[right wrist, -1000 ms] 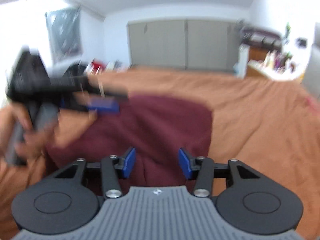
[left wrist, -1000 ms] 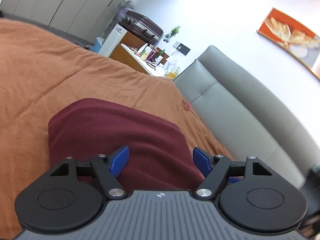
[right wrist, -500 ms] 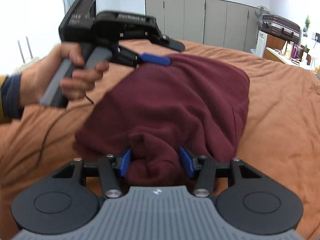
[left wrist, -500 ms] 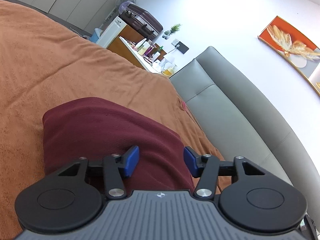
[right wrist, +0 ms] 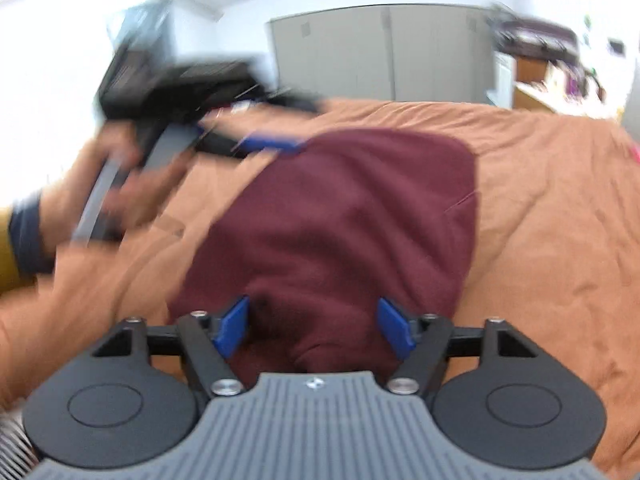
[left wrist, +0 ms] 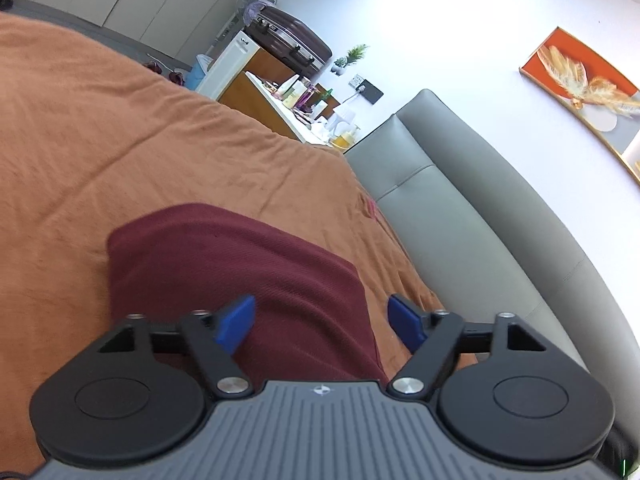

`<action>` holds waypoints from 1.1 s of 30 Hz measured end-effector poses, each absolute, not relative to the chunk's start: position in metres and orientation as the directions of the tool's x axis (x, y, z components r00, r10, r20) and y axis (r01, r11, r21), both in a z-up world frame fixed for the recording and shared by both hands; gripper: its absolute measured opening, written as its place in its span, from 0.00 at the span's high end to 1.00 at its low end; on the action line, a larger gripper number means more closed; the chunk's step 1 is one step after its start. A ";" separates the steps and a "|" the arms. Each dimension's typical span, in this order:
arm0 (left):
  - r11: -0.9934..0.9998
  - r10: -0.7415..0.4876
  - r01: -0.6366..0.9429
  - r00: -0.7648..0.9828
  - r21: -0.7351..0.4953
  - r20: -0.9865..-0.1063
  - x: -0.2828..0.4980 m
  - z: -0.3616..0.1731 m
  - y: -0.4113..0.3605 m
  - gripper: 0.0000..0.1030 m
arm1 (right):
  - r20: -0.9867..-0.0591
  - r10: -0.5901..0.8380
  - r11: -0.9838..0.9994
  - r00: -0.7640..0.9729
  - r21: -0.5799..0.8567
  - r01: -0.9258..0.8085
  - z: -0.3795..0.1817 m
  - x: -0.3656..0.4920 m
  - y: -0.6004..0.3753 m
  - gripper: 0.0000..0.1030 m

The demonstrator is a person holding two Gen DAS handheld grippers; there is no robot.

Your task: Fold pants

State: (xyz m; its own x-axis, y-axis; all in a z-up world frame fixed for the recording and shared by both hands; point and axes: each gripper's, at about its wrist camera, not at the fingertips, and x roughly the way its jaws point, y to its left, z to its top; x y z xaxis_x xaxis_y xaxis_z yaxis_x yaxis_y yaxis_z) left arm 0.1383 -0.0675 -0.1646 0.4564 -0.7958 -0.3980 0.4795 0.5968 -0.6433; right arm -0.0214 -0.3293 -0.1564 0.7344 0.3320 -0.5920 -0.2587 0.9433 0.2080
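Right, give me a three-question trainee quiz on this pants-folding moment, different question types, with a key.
1. True or false: the right gripper is clamped shut on the maroon pants.
2. Multiple choice: what do the pants lie on? A) a grey sofa B) an orange bedspread C) a wooden desk
3. Fill in: the picture on the white wall shows pale feathers on an ______ ground.

Key
1. False: its jaws stand open, with a bunch of the cloth between them.
2. B, the orange bedspread. The left gripper is open above the pants too.
3. Orange; see the framed picture above the grey headboard.
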 end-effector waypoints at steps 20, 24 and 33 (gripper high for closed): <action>0.517 -0.815 0.689 0.214 -0.509 -0.539 0.065 -0.188 -0.112 0.12 | -0.631 0.281 0.946 0.723 0.058 -0.318 -0.136 0.159 -0.369 0.16; 0.491 -0.844 0.643 0.182 -0.587 -0.505 0.078 -0.191 -0.103 0.12 | -0.698 0.329 0.912 0.636 0.061 -0.406 -0.154 0.191 -0.374 0.50; 0.454 -0.836 0.709 0.130 -0.539 -0.533 0.072 -0.191 -0.107 0.12 | -0.672 0.240 0.950 0.701 0.013 -0.313 -0.146 0.217 -0.383 1.00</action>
State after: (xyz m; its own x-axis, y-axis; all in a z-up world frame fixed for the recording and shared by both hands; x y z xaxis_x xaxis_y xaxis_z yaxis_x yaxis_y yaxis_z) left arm 0.0724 -0.1066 -0.1910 0.1297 -0.8359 -0.5333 0.7090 0.4542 -0.5395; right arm 0.2171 -0.3830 -0.1459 0.7006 0.2400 -0.6720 -0.3130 0.9497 0.0128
